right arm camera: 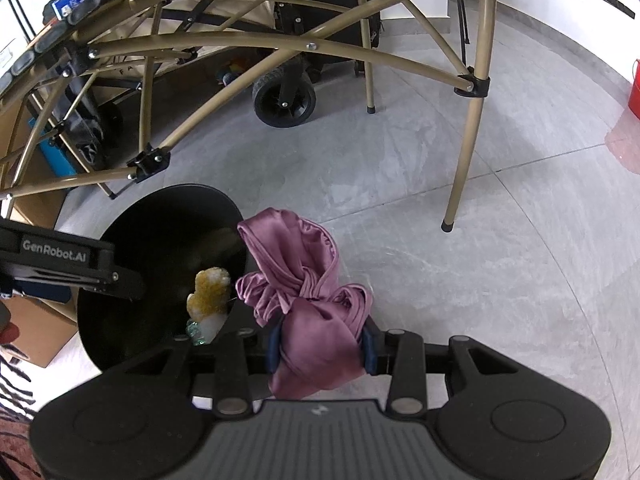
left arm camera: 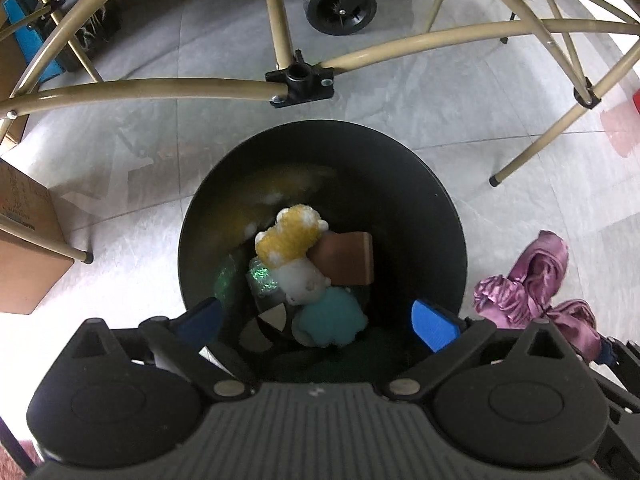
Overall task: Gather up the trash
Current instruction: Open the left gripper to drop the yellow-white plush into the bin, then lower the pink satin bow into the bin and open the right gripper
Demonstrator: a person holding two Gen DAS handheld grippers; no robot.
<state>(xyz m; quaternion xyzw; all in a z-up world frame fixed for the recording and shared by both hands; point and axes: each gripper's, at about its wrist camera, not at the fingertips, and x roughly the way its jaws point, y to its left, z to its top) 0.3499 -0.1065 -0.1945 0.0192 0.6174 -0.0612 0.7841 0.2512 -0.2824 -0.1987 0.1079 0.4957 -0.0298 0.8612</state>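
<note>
With the left gripper (left arm camera: 316, 322) spread wide and empty above the black bin (left arm camera: 440, 200), the right gripper (right arm camera: 320, 346) pinches the knotted purple cloth (right arm camera: 308, 280) just beside the rim, so releasing early could drop it onto the floor (right arm camera: 480, 280).

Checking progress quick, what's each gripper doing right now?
Left gripper: open, empty, over the black bin.
Right gripper: closed on the purple cloth.

- My left claw's body covers the near rim of the round black plastic bin (left arm camera: 432, 208).
- A yellow-and-white plush toy (left arm camera: 290, 236) blurs as it drops, streaking the bin wall above it.
- Crumpled purple satin cloth (right arm camera: 312, 320) hides my right claw's blue pads (right arm camera: 369, 346).
- A brown cardboard box (left arm camera: 24, 264) is cut by the left edge.
</note>
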